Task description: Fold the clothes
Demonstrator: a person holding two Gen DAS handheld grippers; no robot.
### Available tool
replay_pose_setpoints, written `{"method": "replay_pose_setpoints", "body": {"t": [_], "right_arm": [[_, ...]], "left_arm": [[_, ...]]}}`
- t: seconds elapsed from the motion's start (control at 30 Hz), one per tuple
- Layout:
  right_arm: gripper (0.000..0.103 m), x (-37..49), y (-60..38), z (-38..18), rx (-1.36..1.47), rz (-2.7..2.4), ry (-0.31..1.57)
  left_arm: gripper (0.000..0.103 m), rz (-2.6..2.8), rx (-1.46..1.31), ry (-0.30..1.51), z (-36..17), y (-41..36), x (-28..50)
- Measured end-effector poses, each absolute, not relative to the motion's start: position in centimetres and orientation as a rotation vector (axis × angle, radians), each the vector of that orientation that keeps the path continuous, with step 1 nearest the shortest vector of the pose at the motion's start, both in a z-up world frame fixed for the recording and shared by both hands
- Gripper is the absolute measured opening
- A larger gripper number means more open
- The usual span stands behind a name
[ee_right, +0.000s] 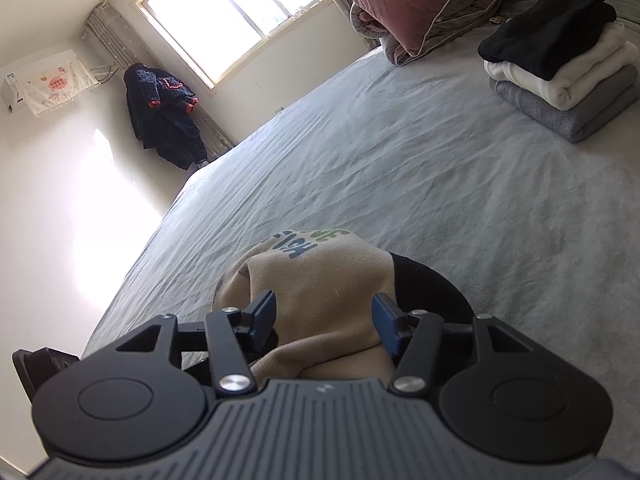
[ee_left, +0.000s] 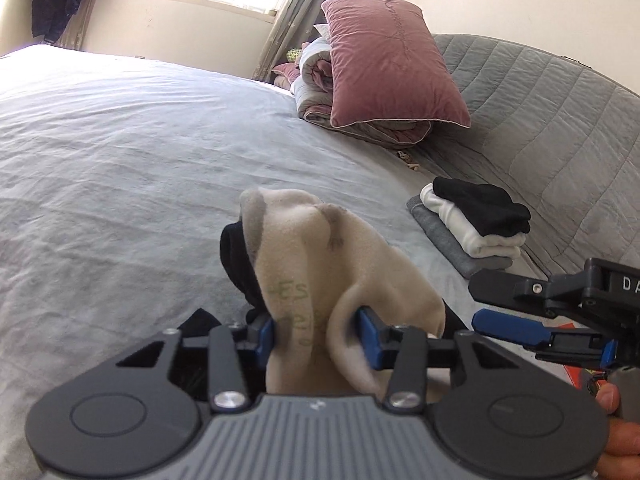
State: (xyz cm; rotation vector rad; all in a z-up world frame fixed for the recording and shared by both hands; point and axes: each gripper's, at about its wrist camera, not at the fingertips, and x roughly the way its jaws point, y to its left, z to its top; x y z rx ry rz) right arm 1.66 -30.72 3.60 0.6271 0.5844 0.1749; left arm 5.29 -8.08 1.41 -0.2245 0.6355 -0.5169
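Note:
A cream garment (ee_left: 320,248) with green lettering and a black part (ee_left: 236,264) is bunched up over the grey bed sheet (ee_left: 120,140). My left gripper (ee_left: 316,336) is shut on it, with its blue pads pressing a thick fold of the cream cloth. My right gripper (ee_left: 474,302) comes in from the right, just beside the garment, and its two fingers stand apart with nothing pinched at the tips. In the right wrist view the same cream garment (ee_right: 320,280) fills the gap of the open right gripper (ee_right: 324,316), with black cloth (ee_right: 432,284) to its right.
A folded stack (ee_left: 472,224) of black, white and grey clothes lies at the bed's right side, also seen as the stack (ee_right: 560,68). A pink pillow (ee_left: 388,64) leans on a rolled quilt (ee_left: 320,84). Dark clothes (ee_right: 164,116) hang in the far corner. A hand (ee_left: 612,400) shows at lower right.

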Motion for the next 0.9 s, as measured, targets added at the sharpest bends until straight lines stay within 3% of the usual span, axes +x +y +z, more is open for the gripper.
{"method": "replay_pose_setpoints", "body": {"t": [0.17, 0.9], "right_arm": [[0.058, 1.1, -31.4, 3.9, 0.64, 0.168, 0.571], [0.058, -2.4, -34.7, 3.5, 0.563, 0.106, 0.557]], "left_arm": [[0.019, -0.582, -0.135, 0.572, 2.4, -10.3, 3.7], [0.017, -0.864, 0.07, 0.566, 1.4, -18.7, -4.8]]}}
